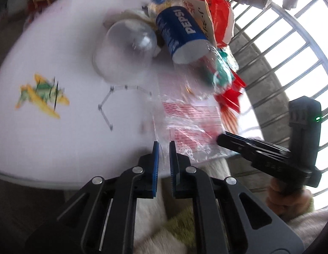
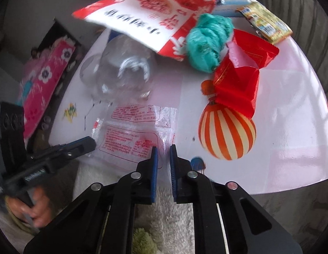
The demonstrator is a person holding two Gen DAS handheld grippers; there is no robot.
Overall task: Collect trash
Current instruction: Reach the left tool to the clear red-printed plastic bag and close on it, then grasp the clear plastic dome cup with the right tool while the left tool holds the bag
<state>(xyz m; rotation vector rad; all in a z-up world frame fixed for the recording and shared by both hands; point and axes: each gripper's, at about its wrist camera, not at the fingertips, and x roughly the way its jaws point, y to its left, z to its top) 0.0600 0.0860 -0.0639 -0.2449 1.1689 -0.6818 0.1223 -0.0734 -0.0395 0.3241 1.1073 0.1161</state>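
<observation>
A clear plastic bag with red print [image 1: 189, 124] [image 2: 134, 133] lies flat at the near edge of the white round table [image 1: 47, 137]. My left gripper [image 1: 164, 148] is shut on the bag's near left edge, its pads almost together with film between them; in the right wrist view the left gripper [image 2: 90, 142] sits at the bag's left corner. My right gripper [image 2: 163, 149] is shut on the bag's near right edge, and the right gripper [image 1: 220, 139] shows at that side in the left wrist view. A hand holds each gripper.
Behind the bag lie a Pepsi bottle [image 1: 181, 31], a clear plastic cup [image 2: 121, 72], a red-and-white snack bag [image 2: 151, 14], a teal bag wad [image 2: 208, 42], a red wrapper [image 2: 240, 80] and an orange-striped balloon [image 2: 227, 133]. A railing [image 1: 291, 63] stands past the table.
</observation>
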